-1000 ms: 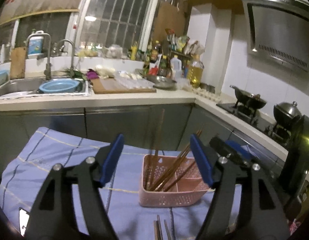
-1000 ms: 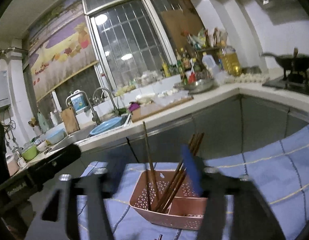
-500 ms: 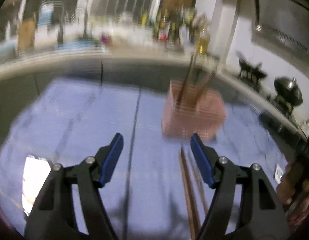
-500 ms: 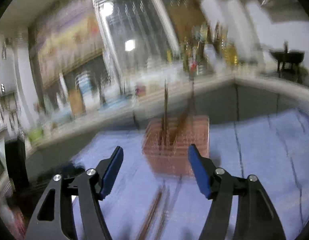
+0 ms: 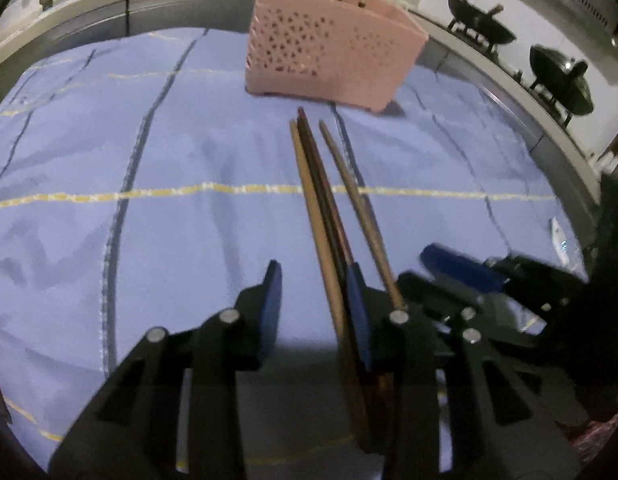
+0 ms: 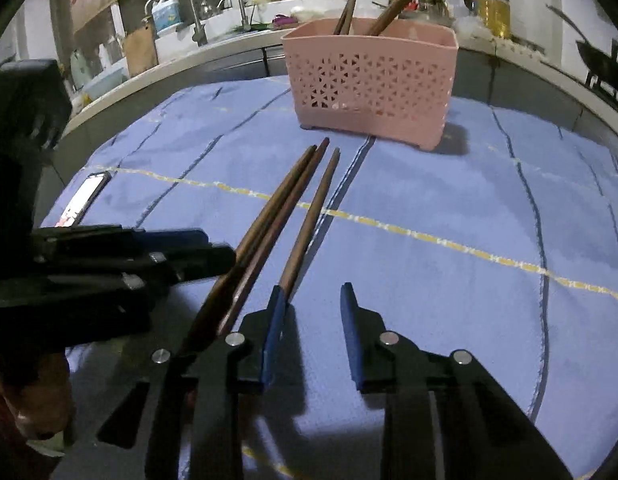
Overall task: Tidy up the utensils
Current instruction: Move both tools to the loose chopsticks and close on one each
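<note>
Three brown chopsticks (image 5: 329,216) lie side by side on the blue cloth, tips toward the pink perforated basket (image 5: 329,44), which holds several more chopsticks. They also show in the right wrist view (image 6: 285,208), in front of the basket (image 6: 373,76). My left gripper (image 5: 313,304) is open and low over the cloth, its right finger against the leftmost chopsticks. My right gripper (image 6: 313,320) is open, its left finger touching the end of the rightmost chopstick. Each gripper shows in the other's view: right gripper (image 5: 481,280), left gripper (image 6: 157,256).
The blue cloth (image 6: 469,208) covers the table. A phone (image 6: 83,200) lies at its left edge. Behind run a kitchen counter with a sink (image 6: 213,4) and bottles, and a stove with woks (image 5: 557,76) at the right.
Both grippers have dropped from high above the table down to the cloth at the lying chopsticks. Their jaws have narrowed but stay open.
</note>
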`<state>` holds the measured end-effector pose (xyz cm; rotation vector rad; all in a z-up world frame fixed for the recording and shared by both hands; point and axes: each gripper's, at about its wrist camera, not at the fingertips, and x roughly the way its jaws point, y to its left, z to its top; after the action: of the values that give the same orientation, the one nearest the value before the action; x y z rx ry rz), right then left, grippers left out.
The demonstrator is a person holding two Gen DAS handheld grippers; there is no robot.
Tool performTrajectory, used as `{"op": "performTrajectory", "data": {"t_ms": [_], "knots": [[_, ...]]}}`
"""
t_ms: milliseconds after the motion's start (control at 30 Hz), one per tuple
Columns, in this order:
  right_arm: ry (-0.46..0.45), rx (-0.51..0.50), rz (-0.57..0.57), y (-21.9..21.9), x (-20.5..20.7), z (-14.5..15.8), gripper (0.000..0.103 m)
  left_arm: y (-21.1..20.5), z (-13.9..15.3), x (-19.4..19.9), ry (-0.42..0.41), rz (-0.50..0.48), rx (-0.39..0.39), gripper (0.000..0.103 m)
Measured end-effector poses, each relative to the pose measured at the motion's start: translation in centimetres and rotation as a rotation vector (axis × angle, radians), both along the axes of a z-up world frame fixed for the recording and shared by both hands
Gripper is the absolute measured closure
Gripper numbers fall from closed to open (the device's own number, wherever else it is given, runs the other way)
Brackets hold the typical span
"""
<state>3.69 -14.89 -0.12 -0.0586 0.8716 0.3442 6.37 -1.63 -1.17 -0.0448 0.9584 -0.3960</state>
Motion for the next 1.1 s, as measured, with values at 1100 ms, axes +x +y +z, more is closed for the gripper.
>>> {"op": "performTrajectory", "data": {"t_ms": [1100], "knots": [[0.038,0.015,-0.011,0.0,4.1,-0.5,0.081,1.3,0.3,3.5,-0.002,0.113,0.04,0.068]]}}
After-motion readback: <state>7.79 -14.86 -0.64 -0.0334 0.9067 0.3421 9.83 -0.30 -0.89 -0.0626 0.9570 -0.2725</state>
